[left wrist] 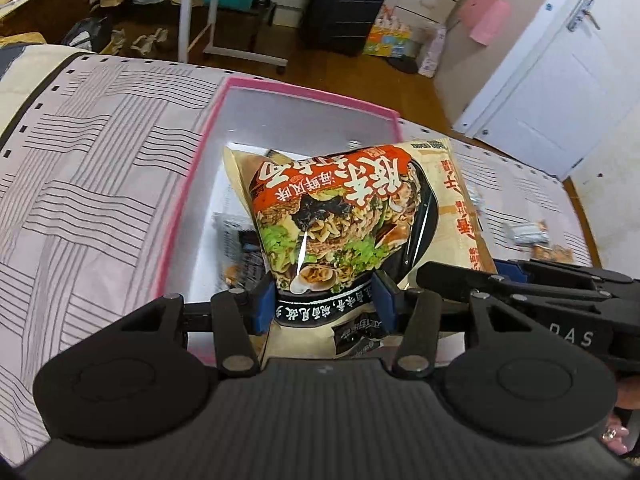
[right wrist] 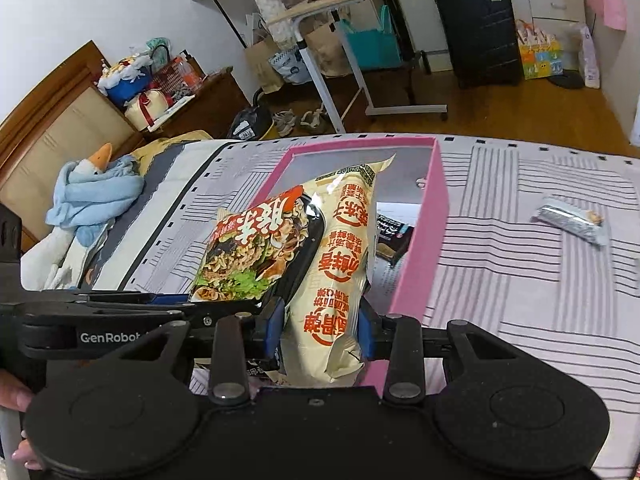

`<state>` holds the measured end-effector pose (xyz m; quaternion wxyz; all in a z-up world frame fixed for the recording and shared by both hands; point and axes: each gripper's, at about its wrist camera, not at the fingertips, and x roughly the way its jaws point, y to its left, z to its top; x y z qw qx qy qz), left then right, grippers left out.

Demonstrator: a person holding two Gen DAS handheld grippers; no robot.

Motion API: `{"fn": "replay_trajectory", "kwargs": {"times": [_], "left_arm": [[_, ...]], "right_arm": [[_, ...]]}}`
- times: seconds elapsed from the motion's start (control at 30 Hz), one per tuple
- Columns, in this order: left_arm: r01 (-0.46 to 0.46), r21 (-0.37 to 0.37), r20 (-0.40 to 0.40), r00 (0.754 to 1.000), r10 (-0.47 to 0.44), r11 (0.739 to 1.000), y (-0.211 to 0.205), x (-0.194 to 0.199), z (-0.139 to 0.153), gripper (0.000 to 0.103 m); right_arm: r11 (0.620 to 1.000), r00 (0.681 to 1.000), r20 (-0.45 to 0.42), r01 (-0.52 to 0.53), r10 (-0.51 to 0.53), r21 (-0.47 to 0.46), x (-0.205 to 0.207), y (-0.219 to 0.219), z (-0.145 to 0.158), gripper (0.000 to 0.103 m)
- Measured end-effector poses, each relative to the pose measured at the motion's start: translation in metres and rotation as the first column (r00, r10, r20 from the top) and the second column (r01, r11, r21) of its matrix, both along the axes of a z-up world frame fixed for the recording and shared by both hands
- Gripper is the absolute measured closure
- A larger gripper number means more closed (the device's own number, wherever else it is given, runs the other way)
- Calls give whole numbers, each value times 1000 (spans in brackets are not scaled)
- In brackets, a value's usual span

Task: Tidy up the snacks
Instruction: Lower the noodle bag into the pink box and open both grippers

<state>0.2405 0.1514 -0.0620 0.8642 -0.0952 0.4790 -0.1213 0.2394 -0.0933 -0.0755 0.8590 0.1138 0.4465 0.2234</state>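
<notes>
In the left wrist view, the left gripper (left wrist: 324, 300) sits at lower centre with its blue pads pinching the near end of a noodle packet (left wrist: 340, 220). The packet is cream-coloured with a red banner and a picture of a bowl of noodles, and it is held raised over a pink-rimmed box (left wrist: 192, 184) that fills the middle of the frame. The box rests on a bed (left wrist: 80, 152) covered with a striped pale-pink sheet. A dark wrapped snack (left wrist: 240, 256) lies on the box floor, partly hidden behind the packet. At the right edge, the right gripper (left wrist: 516, 270) reaches in from the side and meets the packet's right edge. Beyond it, a small silver snack bar (left wrist: 524, 232) lies on the sheet, outside the box.

In the right wrist view, the right gripper (right wrist: 322, 326) is at lower centre, its blue pads clamped on the packet's (right wrist: 340, 264) cream side edge. The packet tilts up and away over the near left corner of the box (right wrist: 424, 248). The left gripper (right wrist: 224, 308) enters from the left edge and grips the packet's printed face end. The dark snack (right wrist: 394, 236) shows inside the box, and the silver bar (right wrist: 572, 220) lies on the sheet at the right, well apart from the box. A goose plush (right wrist: 92, 184) wrapped in blue cloth lies on the bed at the left.
</notes>
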Motion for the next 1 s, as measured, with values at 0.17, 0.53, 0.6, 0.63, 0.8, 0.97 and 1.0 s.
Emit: {"fn": "replay_trajectory", "kwargs": {"times": [0.17,0.53,0.6,0.63,0.8,0.97,1.0], "left_arm": [[11,105,0,1000,-11,994,-7,17,-14,54],[-30,211,104,995,8,977,-27,-16,9,47],[-16,221,125,992,-11,975,-35,-27,21,47],[-7,225,134,991,-24,974,-39,-33,27,47],[61,184,152,984,-90,981,-65,-60,57,44],[159,121,149,973,-176,980,-104,-80,79,44],[180,115,151,969,-196,977,-113,-84,82,44]], "right_arm": [[1000,999,-29,19,-19,10,11,10,-19,59],[997,996,53,-67,70,-48,-36,-29,18,49],[995,995,70,-65,70,-70,-48,-45,30,49],[995,994,80,-62,69,-80,-55,-54,37,49],[992,989,139,-23,41,-125,-85,-104,66,49],[991,982,187,26,-2,-128,-115,-157,92,49],[990,981,195,34,-8,-133,-121,-166,96,49]]}}
